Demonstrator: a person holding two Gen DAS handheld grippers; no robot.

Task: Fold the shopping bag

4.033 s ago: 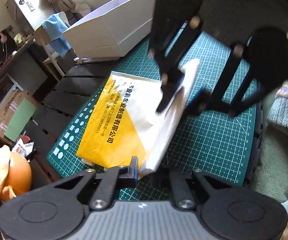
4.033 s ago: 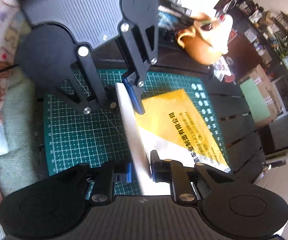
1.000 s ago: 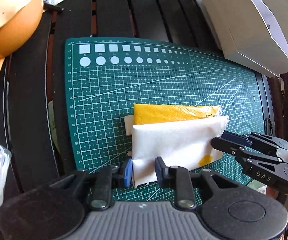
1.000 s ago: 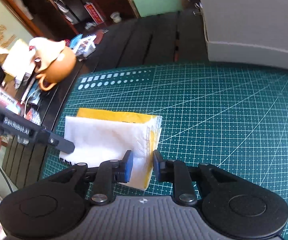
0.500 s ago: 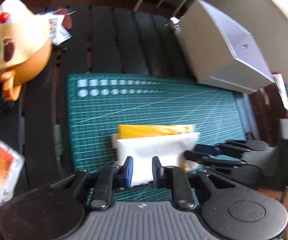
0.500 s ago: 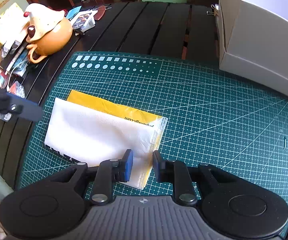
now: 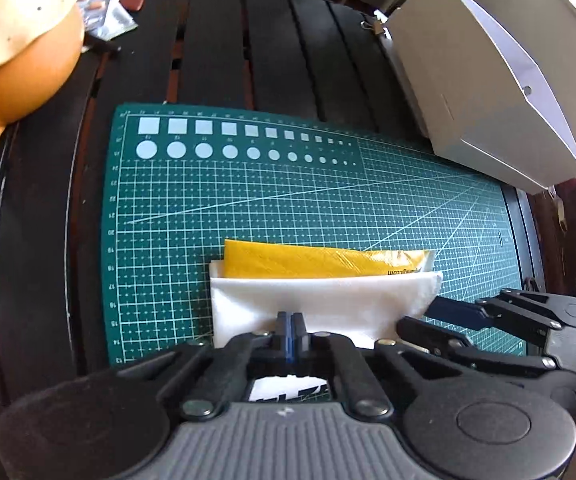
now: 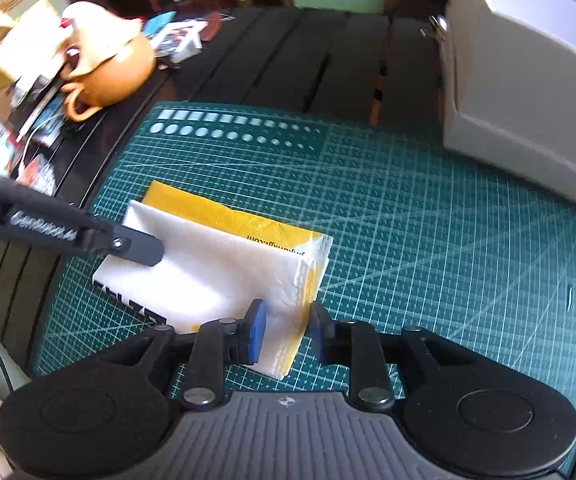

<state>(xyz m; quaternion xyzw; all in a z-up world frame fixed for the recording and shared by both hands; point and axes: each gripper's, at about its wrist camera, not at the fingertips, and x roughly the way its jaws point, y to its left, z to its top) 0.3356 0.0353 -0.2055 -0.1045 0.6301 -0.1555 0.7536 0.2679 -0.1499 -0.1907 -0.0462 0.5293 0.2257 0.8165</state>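
The folded shopping bag [image 7: 319, 288], white on top with a yellow strip at its far edge, lies flat on the green cutting mat [image 7: 216, 200]. My left gripper [image 7: 291, 330] is shut, its tips resting on the bag's near white edge. My right gripper [image 8: 286, 320] is open, its fingers straddling the bag's right end [image 8: 303, 276] without pinching it. The right gripper's fingers [image 7: 459, 314] show at the bag's right end in the left wrist view. The left gripper [image 8: 136, 246] shows pressing on the bag's left part in the right wrist view.
A white box [image 7: 487, 80] stands at the mat's far right corner. An orange ceramic pot [image 7: 12, 60] and loose packets [image 8: 176, 40] sit at the far left on the dark slatted table [image 7: 248, 40].
My left gripper has closed and come down onto the bag's near edge. My right gripper stays open around the right end and has moved slightly closer over it.
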